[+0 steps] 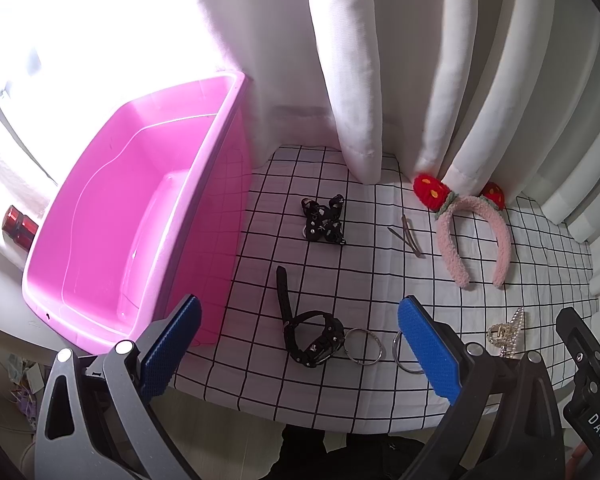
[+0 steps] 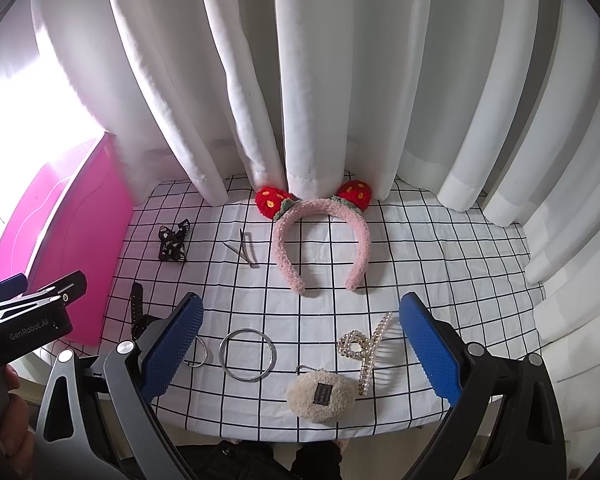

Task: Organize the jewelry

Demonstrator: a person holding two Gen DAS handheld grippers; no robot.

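Observation:
An empty pink bin (image 1: 112, 216) stands at the table's left; its side shows in the right wrist view (image 2: 80, 240). On the checked cloth lie a pink strawberry headband (image 1: 476, 236) (image 2: 320, 240), a black bow (image 1: 324, 220) (image 2: 174, 244), hair pins (image 1: 408, 236) (image 2: 244, 252), a black watch (image 1: 308, 332), silver bangles (image 1: 364, 346) (image 2: 247, 354), a pearl hair claw (image 2: 366, 346) (image 1: 506, 334) and a fluffy beige pouch (image 2: 320, 396). My left gripper (image 1: 300, 344) is open above the watch. My right gripper (image 2: 300, 350) is open above the bangle and pouch.
White curtains (image 2: 320, 80) hang along the table's back edge. A red jar (image 1: 18, 226) sits left of the bin on the sill. The table's front edge (image 2: 300, 436) is close below both grippers.

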